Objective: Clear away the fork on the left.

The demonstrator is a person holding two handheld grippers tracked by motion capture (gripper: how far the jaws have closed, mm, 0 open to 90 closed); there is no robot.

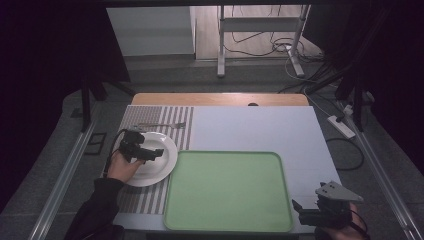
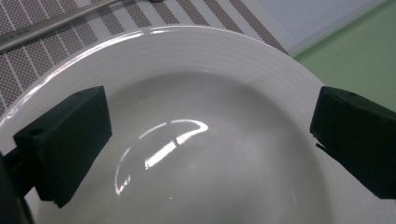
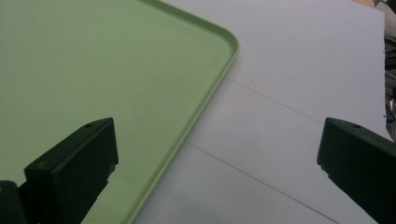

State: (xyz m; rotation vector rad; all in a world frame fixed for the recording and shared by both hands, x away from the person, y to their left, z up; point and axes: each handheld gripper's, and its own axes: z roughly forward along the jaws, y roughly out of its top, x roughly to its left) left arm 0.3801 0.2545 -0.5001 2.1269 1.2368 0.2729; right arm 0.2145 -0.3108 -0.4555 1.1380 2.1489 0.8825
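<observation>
On the table: one plate [image 1: 162, 162], one tray [image 1: 227, 192], two grippers.

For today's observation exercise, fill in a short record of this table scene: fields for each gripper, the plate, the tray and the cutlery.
left gripper: open, over the plate, jaws either side of its bowl
right gripper: open, near the tray's right front corner, holding nothing
plate: white, empty, on the striped mat
tray: green, empty, beside the plate
cutlery: on the mat behind the plate
</observation>
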